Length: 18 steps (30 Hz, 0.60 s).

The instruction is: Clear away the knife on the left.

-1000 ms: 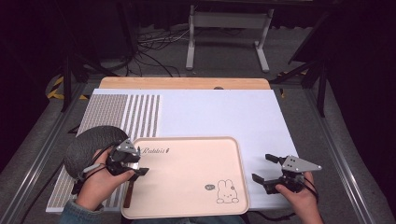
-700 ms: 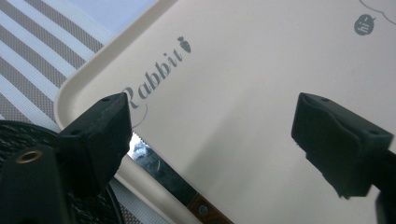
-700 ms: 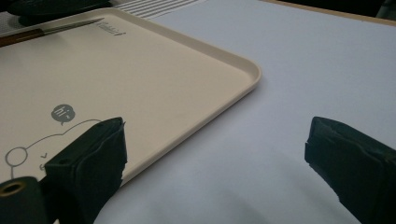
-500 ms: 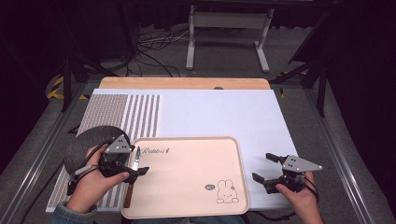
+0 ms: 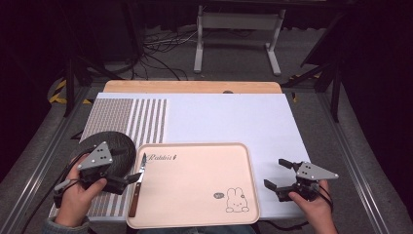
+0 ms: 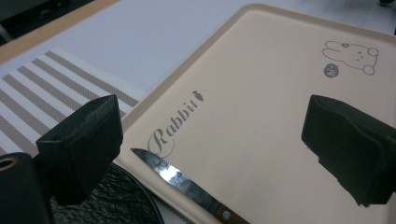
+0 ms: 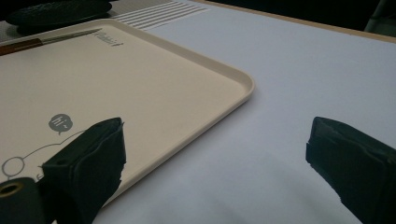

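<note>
One knife [image 5: 137, 184]: lying along the left edge of the tray [image 5: 204, 161], lower left of frame.
Left gripper [image 5: 130, 179]: jaws just opening wide, nothing between them, hovering beside the knife.
Right gripper [image 5: 276, 174]: jaws standing apart, lower right, over the white mat [image 5: 234, 117].

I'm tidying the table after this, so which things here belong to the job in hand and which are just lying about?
In the job:
- knife, lying along the tray's left edge
- tray
- left gripper, open

Lying about:
- dark round plate
- striped placemat
- right gripper, open, idle
</note>
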### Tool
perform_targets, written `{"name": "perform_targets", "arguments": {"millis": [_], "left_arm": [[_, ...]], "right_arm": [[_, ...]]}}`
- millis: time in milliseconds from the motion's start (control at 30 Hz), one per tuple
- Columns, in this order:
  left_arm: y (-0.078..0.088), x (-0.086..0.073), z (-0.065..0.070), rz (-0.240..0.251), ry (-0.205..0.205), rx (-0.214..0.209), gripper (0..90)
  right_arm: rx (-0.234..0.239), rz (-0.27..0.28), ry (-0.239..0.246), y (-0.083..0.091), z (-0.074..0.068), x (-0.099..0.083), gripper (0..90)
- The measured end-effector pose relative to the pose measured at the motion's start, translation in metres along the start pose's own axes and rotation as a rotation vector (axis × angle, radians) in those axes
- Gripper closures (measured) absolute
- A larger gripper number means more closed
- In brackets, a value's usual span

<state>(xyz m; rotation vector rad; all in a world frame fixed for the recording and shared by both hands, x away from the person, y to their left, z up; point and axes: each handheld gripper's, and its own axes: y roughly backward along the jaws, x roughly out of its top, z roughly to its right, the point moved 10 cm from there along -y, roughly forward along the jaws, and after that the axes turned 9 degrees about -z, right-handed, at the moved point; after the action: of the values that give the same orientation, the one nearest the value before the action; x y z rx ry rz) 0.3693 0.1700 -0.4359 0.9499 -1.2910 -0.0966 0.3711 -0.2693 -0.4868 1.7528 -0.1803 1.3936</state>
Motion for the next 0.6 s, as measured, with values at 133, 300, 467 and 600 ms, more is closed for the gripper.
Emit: {"name": "perform_targets", "arguments": {"millis": [133, 300, 467, 600], "left_arm": [[0.007, -0.008, -0.003, 0.059, 0.006, -0.005, 5.4], [0.013, -0.018, -0.008, 0.106, 0.006, 0.008, 5.3], [0.016, -0.032, -0.012, 0.153, 0.032, 0.021, 5.0], [0.021, -0.040, -0.017, 0.215, 0.045, 0.051, 4.7]], "right_arm": [[-0.007, 0.008, 0.001, 0.001, 0.001, 0.001, 5.4], [-0.009, 0.023, -0.004, 0.001, 0.001, 0.003, 5.2], [-0.015, 0.045, -0.008, 0.003, 0.002, 0.006, 4.4], [-0.020, 0.065, -0.009, 0.005, 0.003, 0.008, 4.3]]}}
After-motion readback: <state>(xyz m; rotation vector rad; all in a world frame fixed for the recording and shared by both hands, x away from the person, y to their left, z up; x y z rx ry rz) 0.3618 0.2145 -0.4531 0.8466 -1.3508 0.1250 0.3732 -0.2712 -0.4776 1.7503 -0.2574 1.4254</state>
